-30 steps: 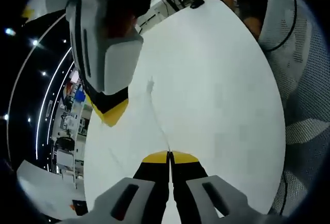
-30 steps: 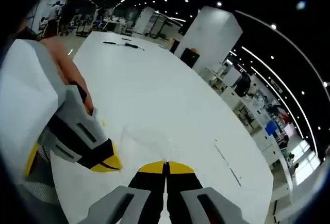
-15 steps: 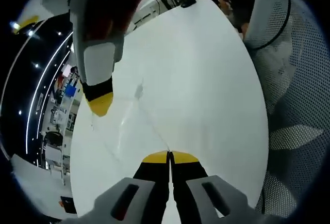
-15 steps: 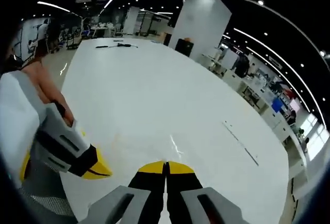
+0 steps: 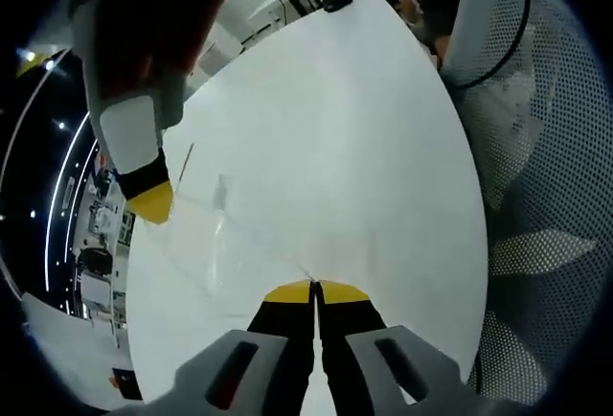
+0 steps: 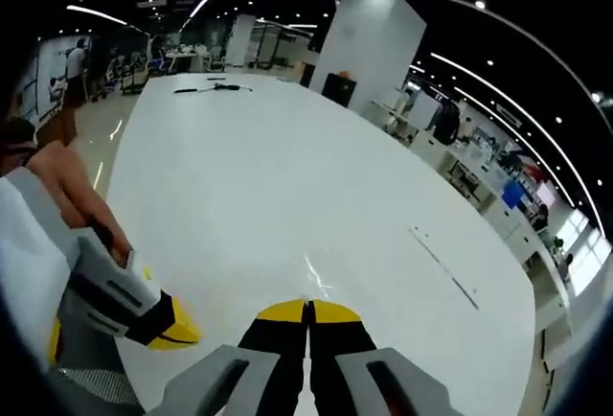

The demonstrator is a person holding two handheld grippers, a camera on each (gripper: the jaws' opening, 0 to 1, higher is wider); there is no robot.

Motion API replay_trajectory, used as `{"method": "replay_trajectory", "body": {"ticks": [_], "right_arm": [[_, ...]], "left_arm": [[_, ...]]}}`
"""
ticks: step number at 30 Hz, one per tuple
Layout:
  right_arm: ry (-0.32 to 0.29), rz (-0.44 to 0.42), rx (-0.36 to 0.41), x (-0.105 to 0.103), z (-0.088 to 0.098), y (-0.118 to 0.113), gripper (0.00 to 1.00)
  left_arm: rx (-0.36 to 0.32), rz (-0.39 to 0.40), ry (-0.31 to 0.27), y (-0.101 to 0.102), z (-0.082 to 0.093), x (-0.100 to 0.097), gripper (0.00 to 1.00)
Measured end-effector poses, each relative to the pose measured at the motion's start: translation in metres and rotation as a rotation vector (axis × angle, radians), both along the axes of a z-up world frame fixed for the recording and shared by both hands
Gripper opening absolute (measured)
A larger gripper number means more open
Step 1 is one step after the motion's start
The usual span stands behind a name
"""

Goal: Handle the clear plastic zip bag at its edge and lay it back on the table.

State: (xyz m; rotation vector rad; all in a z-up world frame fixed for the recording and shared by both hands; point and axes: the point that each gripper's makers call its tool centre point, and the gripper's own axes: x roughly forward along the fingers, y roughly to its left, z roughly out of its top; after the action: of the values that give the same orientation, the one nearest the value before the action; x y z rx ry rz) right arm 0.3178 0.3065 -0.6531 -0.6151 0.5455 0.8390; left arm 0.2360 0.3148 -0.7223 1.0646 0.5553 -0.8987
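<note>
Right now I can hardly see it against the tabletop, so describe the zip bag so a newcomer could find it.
Start at the big white table. Just above its surface the clear zip bag stretches as a see-through sheet from the left tool to the right tool. Only glints and faint crease lines distinguish it from the plain white top.

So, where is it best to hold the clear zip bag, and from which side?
At its thin edge, as the left gripper and right gripper seem to do. The clear zip bag is a thin flat film over the table, so come edge-on, in its plane.
</note>
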Motion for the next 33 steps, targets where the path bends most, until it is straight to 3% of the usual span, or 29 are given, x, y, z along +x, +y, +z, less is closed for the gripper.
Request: {"method": "replay_trajectory", "body": {"ticks": [9,12,19,22,24,27,33], "right_arm": [[0.012,0.02,0.004,-0.003,-0.004,0.002,0.0],[0.019,0.037,0.006,-0.008,-0.007,0.004,0.0],[0.05,0.057,0.0,-0.015,-0.019,0.004,0.0],[0.086,0.063,0.013,-0.018,-0.023,0.005,0.0],[0.154,0.087,0.01,-0.03,-0.031,0.008,0.0],[0.131,0.108,-0.028,-0.033,-0.034,0.005,0.02],[0.116,0.087,0.005,-0.039,-0.028,-0.012,0.07]], "left_arm": [[-0.02,0.026,0.004,0.001,0.002,-0.003,0.0],[-0.047,0.09,0.011,0.005,0.005,0.004,0.0],[-0.045,0.109,-0.005,0.007,0.009,0.013,0.0],[-0.041,0.117,-0.001,0.01,0.01,0.015,0.0],[-0.036,0.119,0.001,0.011,0.01,0.015,0.0],[-0.022,0.126,0.011,0.014,0.002,0.018,0.0],[-0.006,0.137,0.027,0.018,-0.007,0.025,0.0]]}}
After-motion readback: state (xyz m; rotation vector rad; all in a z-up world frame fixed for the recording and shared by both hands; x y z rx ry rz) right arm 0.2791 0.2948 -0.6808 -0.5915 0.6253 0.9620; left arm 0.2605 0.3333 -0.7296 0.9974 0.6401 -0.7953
